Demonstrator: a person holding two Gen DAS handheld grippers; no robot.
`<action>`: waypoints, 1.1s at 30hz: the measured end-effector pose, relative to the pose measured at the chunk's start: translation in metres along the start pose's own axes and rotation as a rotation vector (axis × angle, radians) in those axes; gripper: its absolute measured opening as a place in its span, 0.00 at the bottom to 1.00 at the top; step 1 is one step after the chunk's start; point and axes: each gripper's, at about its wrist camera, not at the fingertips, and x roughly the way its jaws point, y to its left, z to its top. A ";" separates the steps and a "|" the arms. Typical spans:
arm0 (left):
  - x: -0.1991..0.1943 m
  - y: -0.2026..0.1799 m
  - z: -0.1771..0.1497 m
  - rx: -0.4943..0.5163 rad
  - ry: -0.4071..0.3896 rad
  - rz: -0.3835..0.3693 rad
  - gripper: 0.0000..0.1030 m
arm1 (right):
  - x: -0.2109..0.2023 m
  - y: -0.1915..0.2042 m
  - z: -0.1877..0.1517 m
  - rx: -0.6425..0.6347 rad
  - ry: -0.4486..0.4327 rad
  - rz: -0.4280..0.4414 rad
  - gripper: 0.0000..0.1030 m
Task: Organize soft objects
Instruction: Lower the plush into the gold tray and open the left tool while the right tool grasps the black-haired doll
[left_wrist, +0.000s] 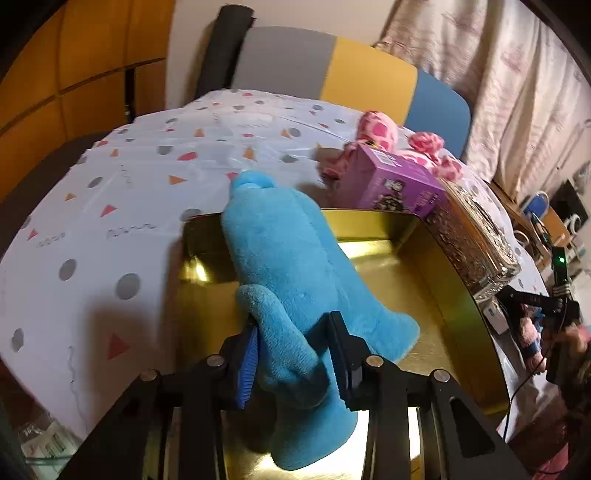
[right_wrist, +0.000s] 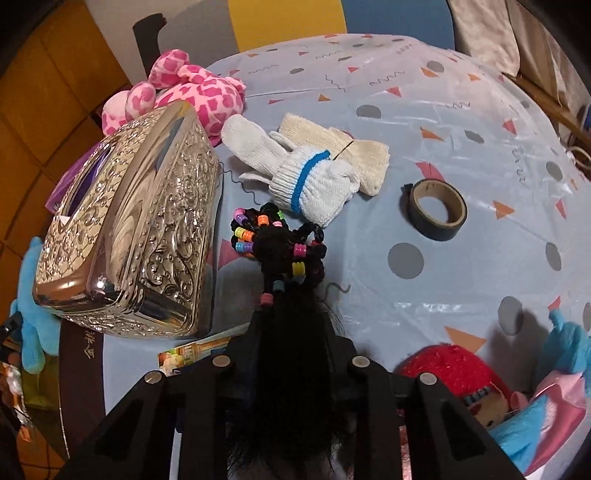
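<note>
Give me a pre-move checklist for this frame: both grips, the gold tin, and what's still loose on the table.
1. Left gripper pinching the blue plush: ok.
2. Plush over the gold tin: ok, head still overhangs the far rim.
3. Right gripper closed on the black beaded hair piece: ok, pads hidden by hair.
4. Tin floor free beneath the plush: cannot tell.
5. Soft items still loose: white gloves, pink plush: not ok.
</note>
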 end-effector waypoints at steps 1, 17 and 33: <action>-0.003 0.003 -0.002 -0.007 -0.005 0.009 0.39 | -0.001 0.002 -0.001 -0.006 -0.002 -0.008 0.22; -0.042 0.000 -0.002 -0.099 -0.108 0.156 0.82 | 0.002 -0.005 -0.006 0.024 0.042 -0.032 0.13; -0.054 -0.102 -0.032 -0.036 -0.116 -0.024 0.86 | 0.016 -0.021 0.012 0.040 0.000 -0.043 0.37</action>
